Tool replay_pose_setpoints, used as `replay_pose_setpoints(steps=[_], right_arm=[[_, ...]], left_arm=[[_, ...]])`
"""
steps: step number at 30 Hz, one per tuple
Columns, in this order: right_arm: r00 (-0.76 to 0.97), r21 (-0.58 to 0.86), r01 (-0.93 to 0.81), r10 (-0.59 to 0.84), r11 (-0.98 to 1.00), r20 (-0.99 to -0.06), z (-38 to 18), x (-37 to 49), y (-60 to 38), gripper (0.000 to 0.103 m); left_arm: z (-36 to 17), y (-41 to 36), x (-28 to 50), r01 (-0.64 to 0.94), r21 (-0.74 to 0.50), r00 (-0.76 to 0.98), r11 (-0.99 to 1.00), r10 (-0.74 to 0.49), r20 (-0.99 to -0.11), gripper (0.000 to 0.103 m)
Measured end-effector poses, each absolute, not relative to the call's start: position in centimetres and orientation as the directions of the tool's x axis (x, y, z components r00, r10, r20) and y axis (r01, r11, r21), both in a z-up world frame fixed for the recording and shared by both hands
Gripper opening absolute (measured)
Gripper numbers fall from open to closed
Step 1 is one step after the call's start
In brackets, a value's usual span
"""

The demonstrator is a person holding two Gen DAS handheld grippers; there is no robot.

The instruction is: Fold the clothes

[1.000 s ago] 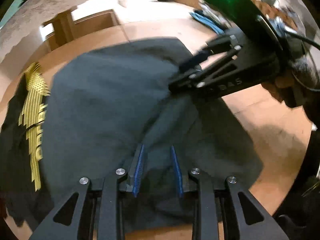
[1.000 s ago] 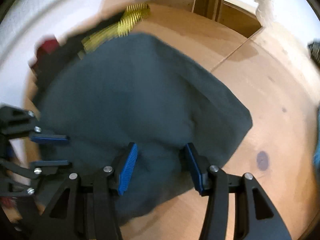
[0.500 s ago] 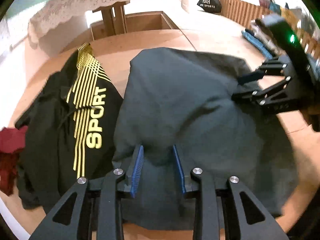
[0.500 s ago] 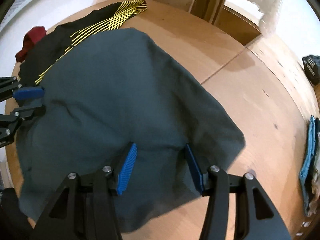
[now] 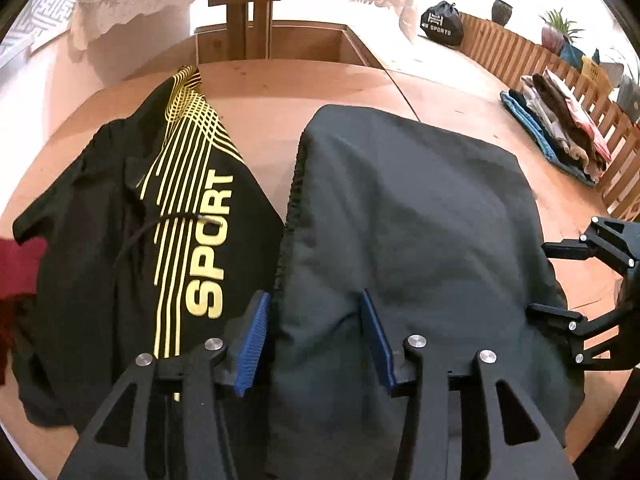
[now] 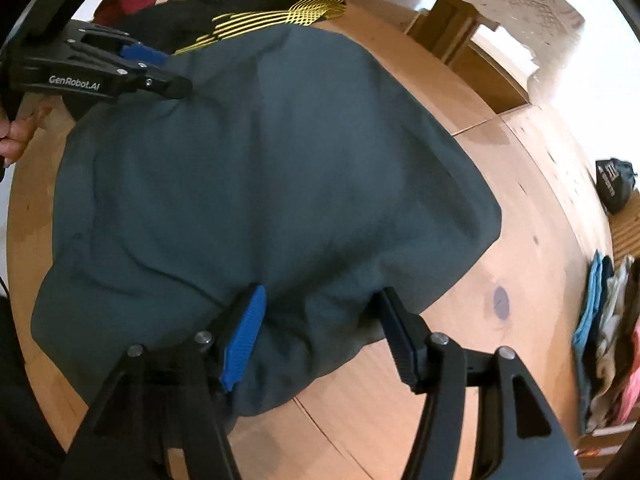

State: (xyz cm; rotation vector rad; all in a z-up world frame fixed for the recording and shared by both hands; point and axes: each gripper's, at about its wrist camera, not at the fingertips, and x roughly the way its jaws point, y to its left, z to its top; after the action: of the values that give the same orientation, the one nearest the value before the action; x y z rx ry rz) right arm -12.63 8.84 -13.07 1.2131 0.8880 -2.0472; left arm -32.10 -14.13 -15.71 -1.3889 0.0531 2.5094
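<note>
Now both hand-held grippers, left [image 5: 316,340] and right [image 6: 320,336], are opening astride the dark garment [image 6: 260,184].

Dark grey garment [image 5: 420,216]: matt woven cloth, soft creases, gathered elastic edge. Black jacket [image 5: 100,216]: matt cloth, yellow print flat and slightly glossy. Tabletop [image 6: 460,360]: smooth wood, satin sheen, visible grain and seams. Left claw [image 5: 316,340] and right claw [image 6: 320,332]: matt black plastic, shiny metal pins, ribbed blue pads [image 6: 244,336]
</note>
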Motion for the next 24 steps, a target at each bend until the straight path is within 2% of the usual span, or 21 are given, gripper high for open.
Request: replay_pose_setpoints(steps=[8, 14, 24], right_arm=[[-0.393, -0.307, 0.765, -0.034, -0.566, -0.919, -13.8, -14.9, 10.9, 0.058], [-0.386, -0.331, 0.706, 0.052, -0.626, -0.921, -14.5, -15.8, 16.3, 0.058], [-0.301, -0.247, 0.572, 0.080, -0.782, -0.950, -15.2, -15.8, 25.4, 0.058]], left_arm=[[-16.1, -10.2, -28.4, -0.329, -0.170, -0.451, -0.929, 0.312, -0.836, 0.055], [-14.8, -6.6, -25.6, -0.405, -0.215, -0.444, -0.888, 0.397, -0.803, 0.051], [-13.8, -1.4, -25.4, -0.461, -0.261, -0.411, -0.848, 0.464, -0.785, 0.051]])
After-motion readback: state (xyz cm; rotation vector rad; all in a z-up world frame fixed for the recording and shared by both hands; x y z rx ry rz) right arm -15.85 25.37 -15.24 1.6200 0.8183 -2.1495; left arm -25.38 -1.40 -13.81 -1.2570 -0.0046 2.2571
